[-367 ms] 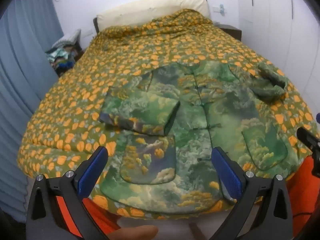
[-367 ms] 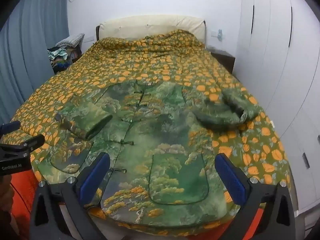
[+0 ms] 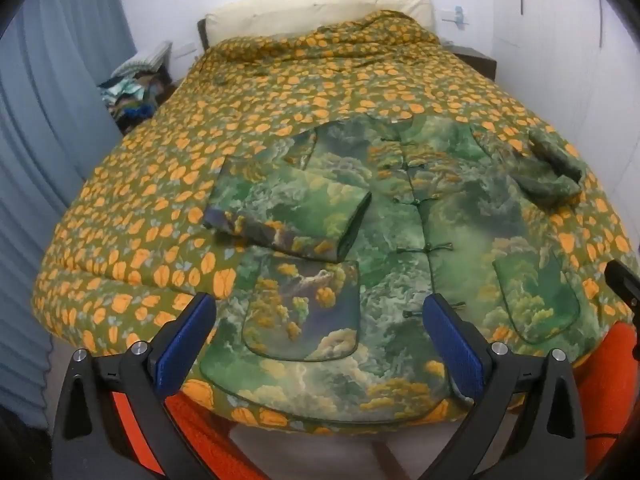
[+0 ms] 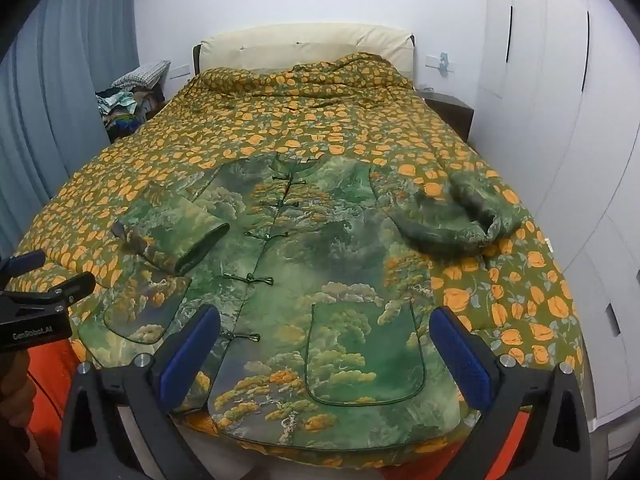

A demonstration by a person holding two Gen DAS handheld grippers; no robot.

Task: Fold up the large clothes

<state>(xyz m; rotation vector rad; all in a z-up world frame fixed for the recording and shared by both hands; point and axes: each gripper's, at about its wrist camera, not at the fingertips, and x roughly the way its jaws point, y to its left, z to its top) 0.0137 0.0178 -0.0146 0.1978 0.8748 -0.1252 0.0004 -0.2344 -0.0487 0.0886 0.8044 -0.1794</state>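
A green padded jacket (image 3: 400,240) (image 4: 320,272) with a landscape print lies face up near the foot of the bed, buttoned down the middle. Its left sleeve (image 3: 288,212) (image 4: 172,232) is folded in over the chest. Its right sleeve (image 3: 548,172) (image 4: 452,216) lies bunched out to the side. My left gripper (image 3: 316,340) hovers open over the hem near the left pocket (image 3: 304,312). My right gripper (image 4: 324,344) hovers open over the right pocket (image 4: 364,352). Nothing sits between either pair of blue pads. The left gripper's body (image 4: 36,304) shows at the right wrist view's left edge.
The bed is covered by an olive quilt with orange flowers (image 3: 240,120) (image 4: 280,128), with a cream headboard (image 4: 304,46) behind. A pile of clothes (image 4: 124,108) sits at the back left by blue curtains (image 3: 44,120). White wardrobe doors (image 4: 560,120) run along the right. Orange cloth (image 3: 600,380) hangs below the foot.
Both views have shifted slightly; the left wrist view now sits a little farther right over the jacket. The jacket lies as before and both grippers stay open.
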